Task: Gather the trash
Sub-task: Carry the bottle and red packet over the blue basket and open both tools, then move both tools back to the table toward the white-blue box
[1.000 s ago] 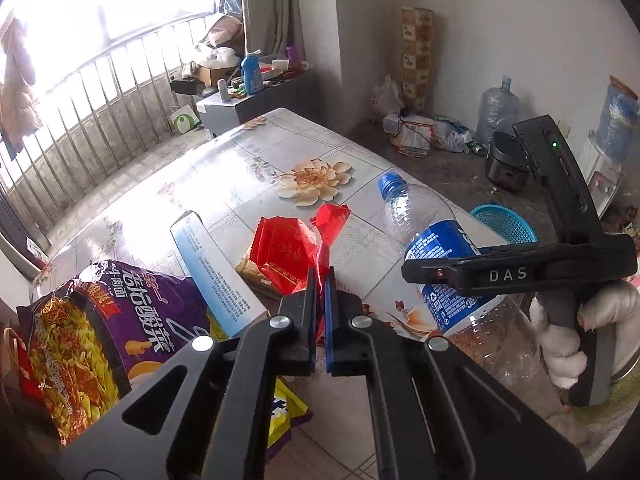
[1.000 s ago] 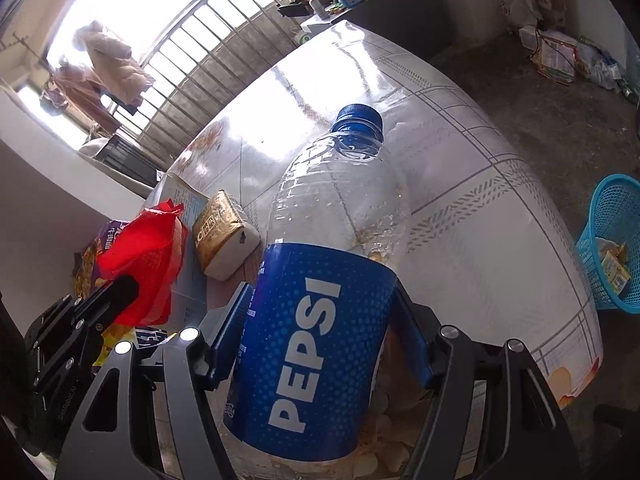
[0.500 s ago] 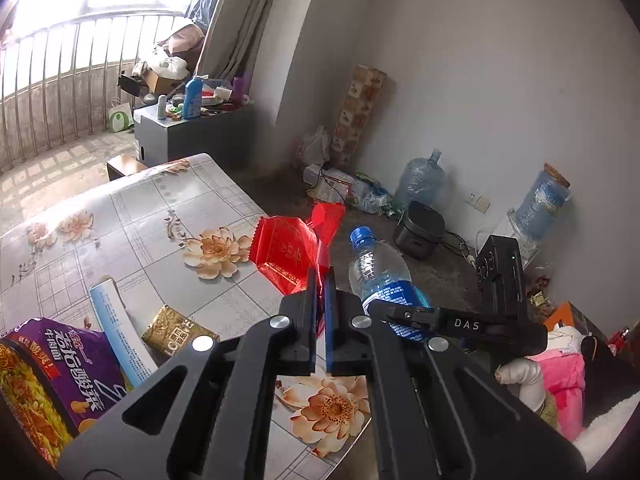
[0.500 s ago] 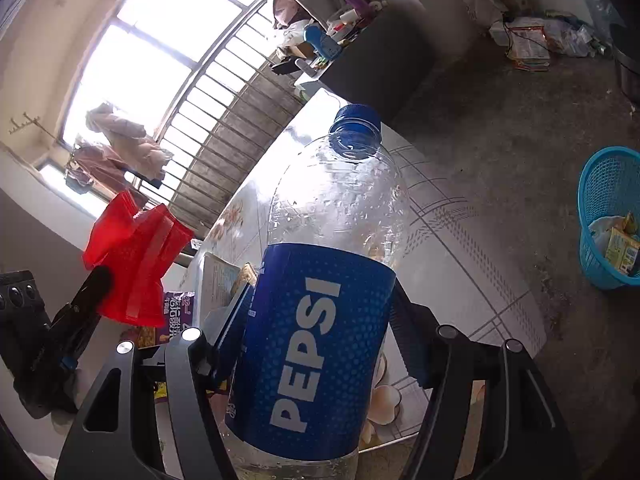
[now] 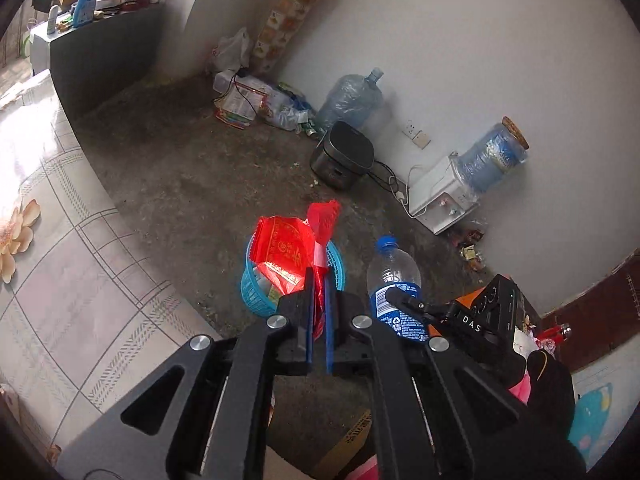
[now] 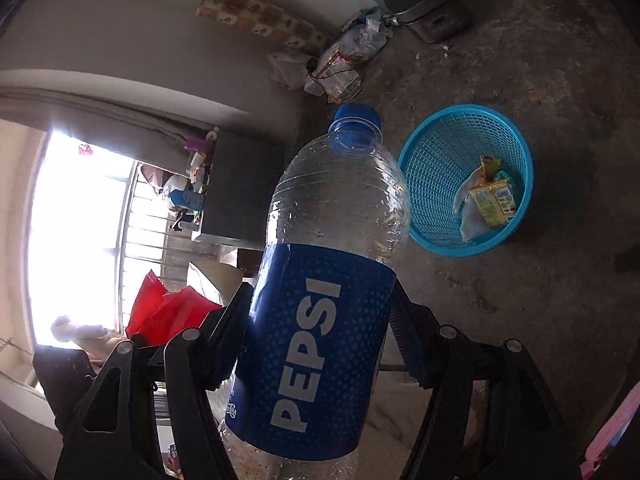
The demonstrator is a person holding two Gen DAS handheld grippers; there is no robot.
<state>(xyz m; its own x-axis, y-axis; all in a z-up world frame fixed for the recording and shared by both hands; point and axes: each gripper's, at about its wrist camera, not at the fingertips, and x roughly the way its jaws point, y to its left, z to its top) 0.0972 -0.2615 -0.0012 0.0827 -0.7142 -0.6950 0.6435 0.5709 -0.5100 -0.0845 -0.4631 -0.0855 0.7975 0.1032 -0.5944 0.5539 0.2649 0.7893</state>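
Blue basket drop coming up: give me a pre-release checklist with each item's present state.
1. Left gripper clamped on the red wrapper: ok.
2. Right gripper holds the Pepsi bottle by its label: ok.
3. Bottle cap on: ok.
4. Blue basket upright, with room inside: ok.
5. Wrapper directly above the basket: cannot tell; it only overlaps it in the left wrist view.
6. Bottle above the basket: not ok, the basket lies off to its side.

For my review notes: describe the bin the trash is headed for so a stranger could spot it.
On the bare concrete floor beside the flowered table stands a round turquoise mesh basket. It is the only open lattice container, already holding a yellow packet.
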